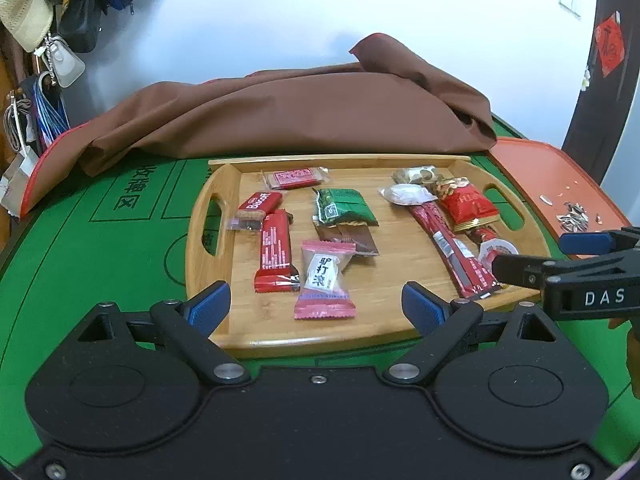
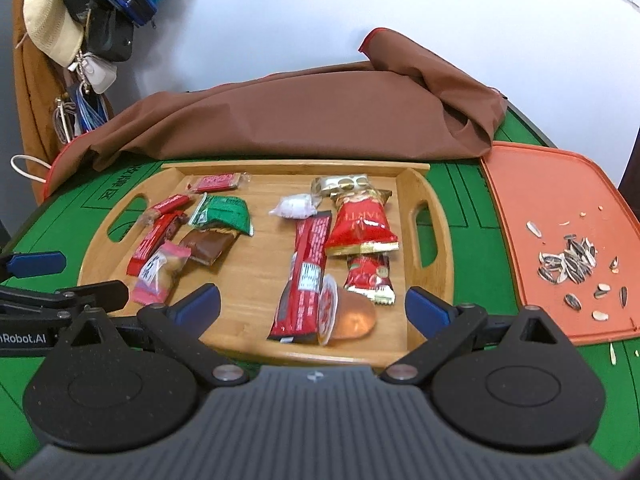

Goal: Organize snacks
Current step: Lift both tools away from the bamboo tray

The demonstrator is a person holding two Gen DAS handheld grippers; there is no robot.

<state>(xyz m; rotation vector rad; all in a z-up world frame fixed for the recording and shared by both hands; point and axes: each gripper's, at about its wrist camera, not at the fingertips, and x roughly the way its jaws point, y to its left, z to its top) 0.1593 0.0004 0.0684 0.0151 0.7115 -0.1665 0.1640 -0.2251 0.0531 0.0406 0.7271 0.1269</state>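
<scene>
On the green table (image 1: 100, 248), both hand-held grippers (image 1: 316, 304) (image 2: 312, 304) hover spread over a snack tray (image 1: 400, 320).

Both wrist views angled down, near, sharing wooden tray (image 1: 404, 330) (image 2: 260, 350) (side by side)

Pale wood grain on the tray (image 1: 400, 320), smooth with a soft sheen. The snack wrappers (image 1: 276, 248) are glossy plastic film, crinkled and catching light; the jelly cup (image 2: 352, 318) is clear plastic. Green felt covers the bench (image 1: 100, 248), flat matt. Brown cloth (image 1: 280, 116) sits in soft matt folds. The orange mat (image 2: 552, 200) looks like smooth matt plastic, and the left tongs (image 1: 316, 304) are matt black plastic with ribbed blue pads (image 1: 420, 308).
</scene>
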